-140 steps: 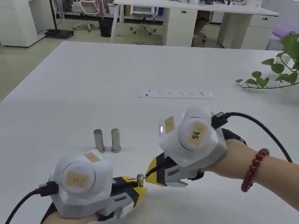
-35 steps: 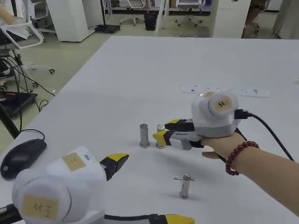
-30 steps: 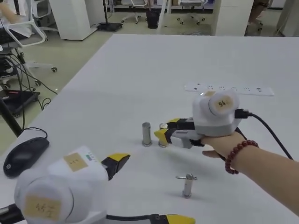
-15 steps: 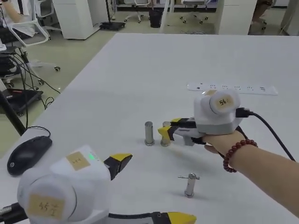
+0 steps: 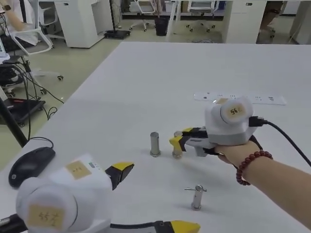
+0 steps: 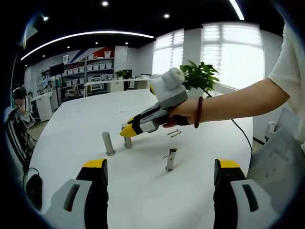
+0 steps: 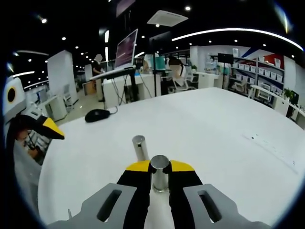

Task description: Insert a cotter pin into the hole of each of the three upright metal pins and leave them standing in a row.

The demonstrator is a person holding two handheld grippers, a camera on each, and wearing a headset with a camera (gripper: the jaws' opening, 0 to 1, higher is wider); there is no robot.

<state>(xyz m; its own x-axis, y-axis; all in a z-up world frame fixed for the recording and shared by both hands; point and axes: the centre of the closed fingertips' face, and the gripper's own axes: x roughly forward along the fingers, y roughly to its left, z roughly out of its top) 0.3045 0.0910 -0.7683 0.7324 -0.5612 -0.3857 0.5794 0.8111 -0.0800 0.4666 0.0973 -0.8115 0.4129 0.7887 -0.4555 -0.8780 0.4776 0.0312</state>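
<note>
Three upright metal pins stand on the white table [image 5: 146, 87]. The near pin [image 5: 196, 196] carries a cotter pin through its head and stands alone; the left gripper view shows it [image 6: 170, 159] ahead of my left gripper [image 6: 161, 167], whose jaws are wide open with nothing between them. That left gripper [image 5: 150, 199] sits low at the front left. My right gripper [image 5: 177, 142] is shut on the middle pin [image 5: 178, 150], seen between its jaws [image 7: 159, 168]. A bare third pin [image 5: 155, 143] stands just to its left [image 7: 139, 146].
A black mouse [image 5: 31, 165] lies near the table's left edge. A white power strip [image 5: 238, 98] lies farther back on the right. Two loose cotter pins [image 6: 173, 133] lie beyond the near pin. A potted plant [image 6: 200, 76] stands behind the person's arm.
Since 4.7 s ago the grippers parted from the near pin, which now stands alone with its cotter pin. Left gripper opened and drew back. Right gripper holds the middle pin; lately the camera shifted.
</note>
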